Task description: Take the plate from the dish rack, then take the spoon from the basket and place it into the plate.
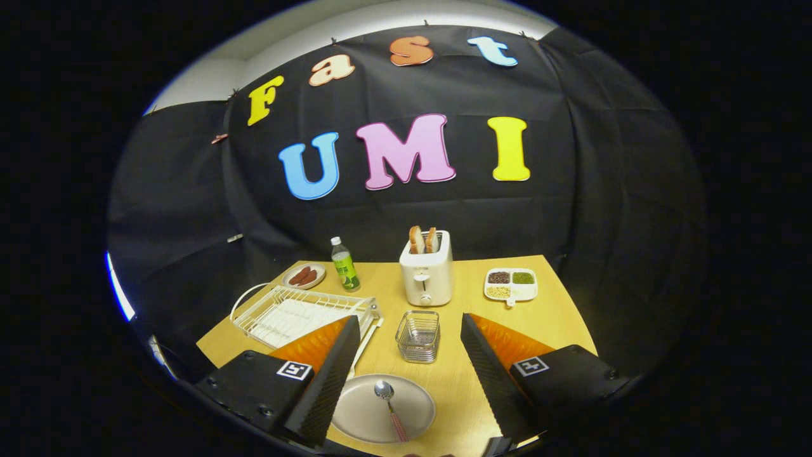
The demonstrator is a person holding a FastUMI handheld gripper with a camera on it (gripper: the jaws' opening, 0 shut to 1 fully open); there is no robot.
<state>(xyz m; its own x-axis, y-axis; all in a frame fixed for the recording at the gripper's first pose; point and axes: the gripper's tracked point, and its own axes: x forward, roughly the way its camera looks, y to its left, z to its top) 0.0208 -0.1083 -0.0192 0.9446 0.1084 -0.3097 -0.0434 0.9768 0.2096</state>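
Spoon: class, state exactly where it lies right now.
In the gripper view the spoon lies on the plate, between the open gripper's fingers, nearer than the wire basket.

basket (418,335) just ahead, toaster (426,275) beyond

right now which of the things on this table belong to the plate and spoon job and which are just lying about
Job: plate with spoon lying in it, between the open claw fingers; dish rack; basket.

Lying about: toaster with bread, bottle, small dish of sausages, divided tray of grains.
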